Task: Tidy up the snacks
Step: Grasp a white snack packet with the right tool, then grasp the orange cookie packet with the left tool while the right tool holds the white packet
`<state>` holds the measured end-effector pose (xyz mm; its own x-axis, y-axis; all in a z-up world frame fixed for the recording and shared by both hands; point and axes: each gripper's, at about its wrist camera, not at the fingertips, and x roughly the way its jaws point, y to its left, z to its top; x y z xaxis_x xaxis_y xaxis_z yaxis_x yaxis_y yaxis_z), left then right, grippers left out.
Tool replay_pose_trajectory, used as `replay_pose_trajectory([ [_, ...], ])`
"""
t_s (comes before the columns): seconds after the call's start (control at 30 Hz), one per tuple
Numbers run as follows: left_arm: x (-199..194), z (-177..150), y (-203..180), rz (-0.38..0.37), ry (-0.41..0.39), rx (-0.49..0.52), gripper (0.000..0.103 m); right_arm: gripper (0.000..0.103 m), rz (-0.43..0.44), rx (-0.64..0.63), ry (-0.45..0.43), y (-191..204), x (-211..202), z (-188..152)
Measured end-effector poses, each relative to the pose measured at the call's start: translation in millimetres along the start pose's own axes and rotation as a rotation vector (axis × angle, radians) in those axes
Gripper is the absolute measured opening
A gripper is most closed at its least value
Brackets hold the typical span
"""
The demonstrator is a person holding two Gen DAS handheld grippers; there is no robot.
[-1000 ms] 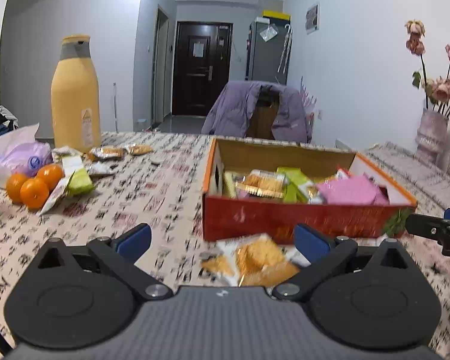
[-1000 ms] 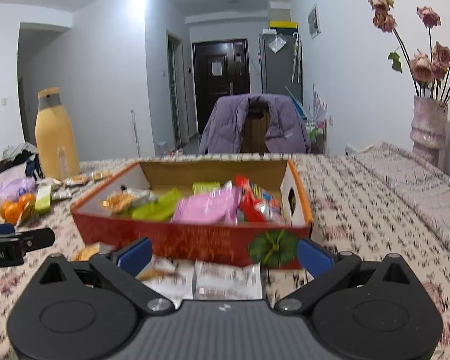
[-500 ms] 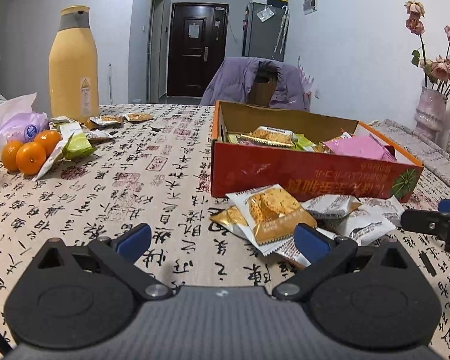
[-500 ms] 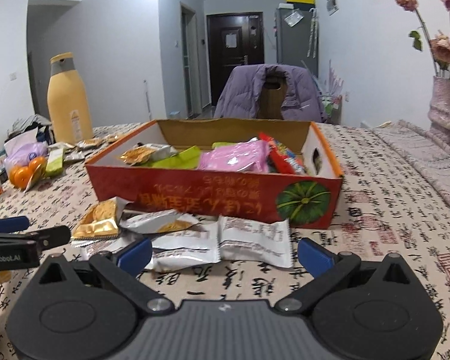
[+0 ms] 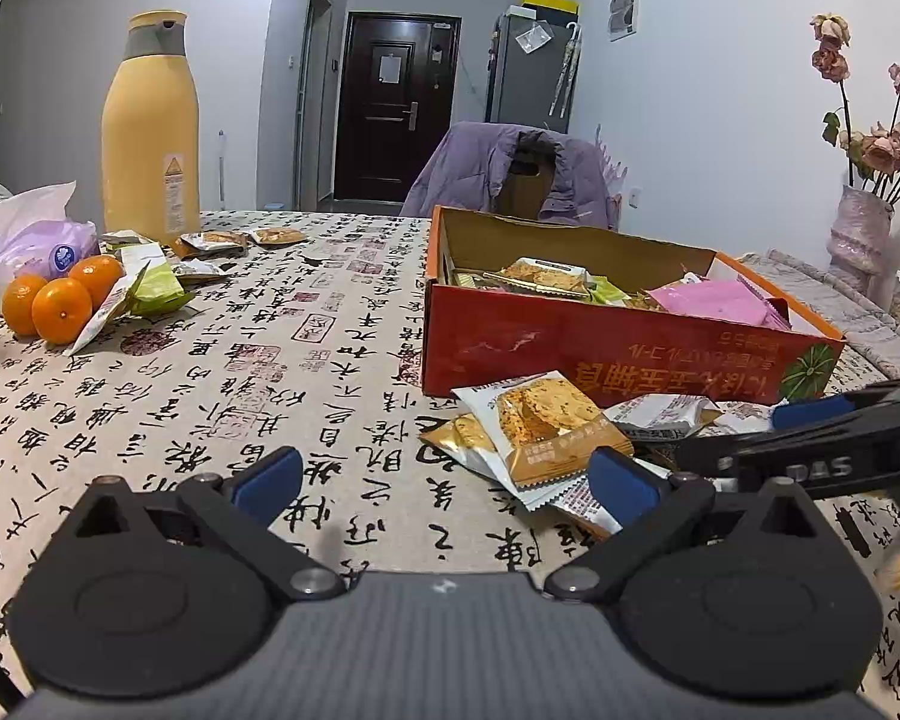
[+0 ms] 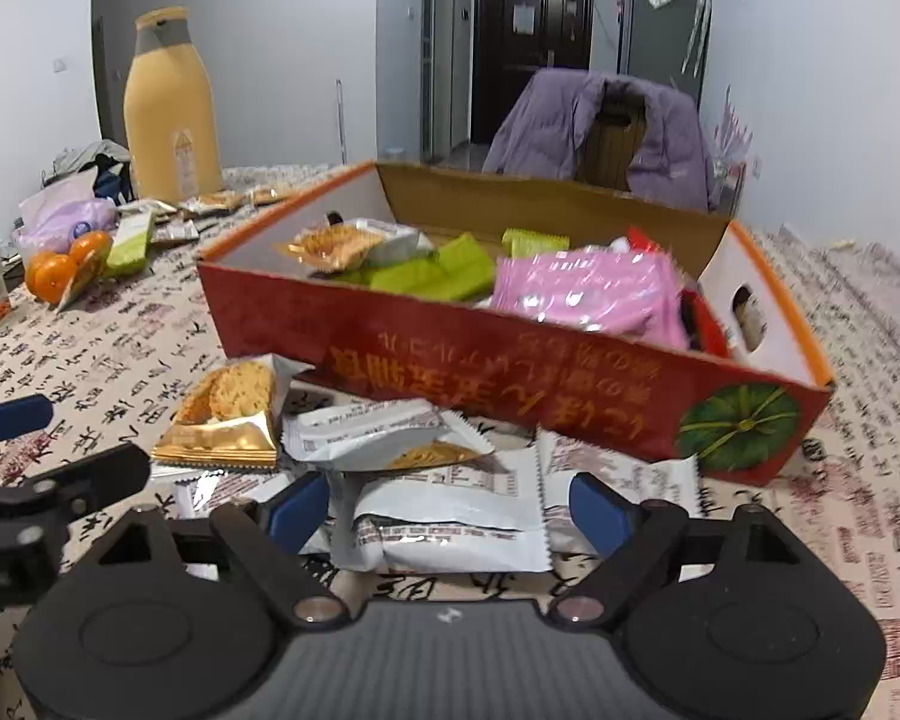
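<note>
Partly done: red box (image 6: 510, 360) on table (image 5: 270, 360) already holds several snacks, loose packets (image 6: 450, 516) lie just in front, w/ right tongs (image 6: 450, 510) & left tongs (image 5: 444, 480) both apart, empty.

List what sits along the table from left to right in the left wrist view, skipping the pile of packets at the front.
Tissue pack → oranges → green snack packet → yellow bottle → red cardboard box → vase of dried roses.
</note>
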<state>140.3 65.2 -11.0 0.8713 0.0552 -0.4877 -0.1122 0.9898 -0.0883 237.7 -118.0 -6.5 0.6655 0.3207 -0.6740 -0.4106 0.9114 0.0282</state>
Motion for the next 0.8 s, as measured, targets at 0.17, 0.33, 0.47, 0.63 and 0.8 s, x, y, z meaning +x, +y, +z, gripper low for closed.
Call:
replay_pose_trajectory([
  [0.17,0,0,2,-0.009,0.003,-0.016,0.103,0.082,-0.017,-0.003,0.002,6,10,-3],
  [0.33,0,0,3,-0.015,0.002,-0.023,0.103,0.077,-0.035,-0.029,-0.009,12,12,-10],
  [0.47,-1,0,3,-0.018,0.001,-0.025,0.103,0.069,0.007,0.015,0.001,6,12,-12],
  [0.63,-1,0,4,-0.02,0.0,-0.027,0.103,0.053,0.019,0.036,-0.015,1,5,-14],
  [0.8,-1,0,4,-0.021,0.0,-0.028,0.103,0.028,0.053,0.076,-0.062,-7,-12,-19],
])
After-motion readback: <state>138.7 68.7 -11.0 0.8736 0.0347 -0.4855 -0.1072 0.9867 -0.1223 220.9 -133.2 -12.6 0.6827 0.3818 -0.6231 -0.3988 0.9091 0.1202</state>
